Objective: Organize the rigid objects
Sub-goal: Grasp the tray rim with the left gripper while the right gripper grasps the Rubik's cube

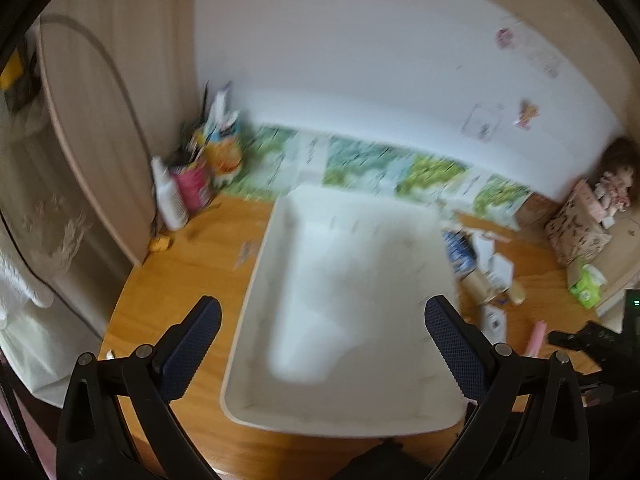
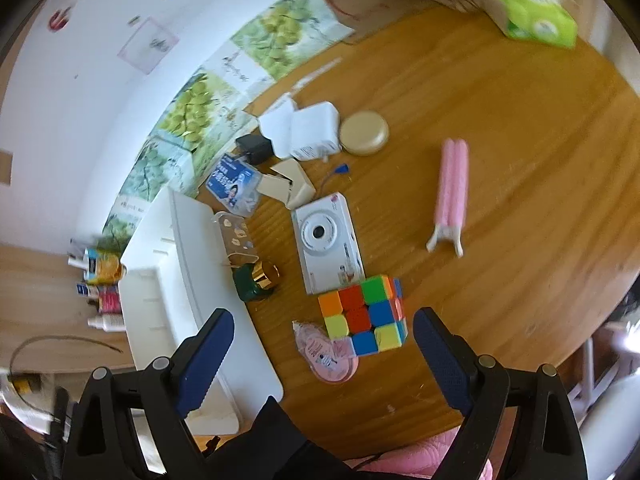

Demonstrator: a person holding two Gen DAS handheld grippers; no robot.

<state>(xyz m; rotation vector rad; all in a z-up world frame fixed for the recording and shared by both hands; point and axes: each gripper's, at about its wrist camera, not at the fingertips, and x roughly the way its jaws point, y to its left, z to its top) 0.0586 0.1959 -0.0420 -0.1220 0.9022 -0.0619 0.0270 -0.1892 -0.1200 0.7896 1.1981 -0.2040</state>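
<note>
Soft daylight, motion blur in both views, fisheye-warped, dark-vignetted edges.

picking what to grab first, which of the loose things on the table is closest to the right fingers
The colour cube, lying just ahead between the open right fingers; the white camera and pink tube lie farther off.

The table (image 2: 500,128) is warm, grained wood with a light sheen, and the white tray (image 1: 280,248) on it looks like smooth matt plastic. The puzzle cube (image 2: 366,316) has glossy plastic faces, the white camera (image 2: 328,240) a smooth satin shell, and the dark green jar (image 2: 256,282) a shiny gold metallic cap. Both grippers' fingers (image 2: 440,356) carry finely textured blue rubbery pads on matt black plastic arms.
</note>
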